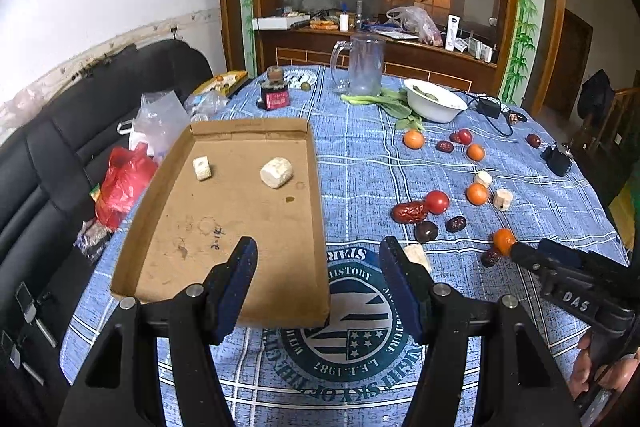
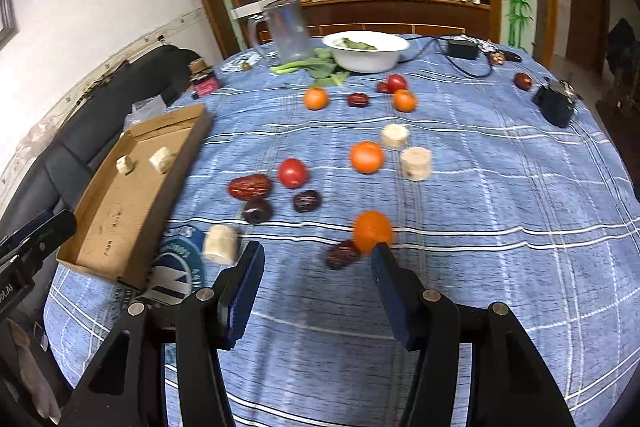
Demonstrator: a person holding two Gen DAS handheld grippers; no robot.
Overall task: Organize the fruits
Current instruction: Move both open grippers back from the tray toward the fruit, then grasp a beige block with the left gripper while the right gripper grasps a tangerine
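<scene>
A shallow cardboard tray (image 1: 240, 219) lies at the table's left and holds two white chunks (image 1: 202, 167) (image 1: 276, 172). My left gripper (image 1: 318, 247) is open over the tray's near right corner, with nothing between its fingers. A third white chunk (image 1: 416, 255) lies just beyond its right finger. Oranges (image 2: 367, 157), tomatoes (image 2: 293, 172), dark red dates (image 2: 250, 186) and more white chunks (image 2: 416, 163) are scattered over the blue cloth. My right gripper (image 2: 318, 253) is open and low over the cloth. An orange (image 2: 373, 231) sits at its right fingertip, and a date (image 2: 342, 254) lies just ahead, untouched.
At the back stand a white bowl (image 1: 434, 99) of greens, a clear pitcher (image 1: 364, 67), a small jar (image 1: 274, 93) and a black charger with its cable (image 2: 462, 49). A black box (image 2: 556, 103) sits at the right edge. A black sofa with bags (image 1: 124, 179) is left of the table.
</scene>
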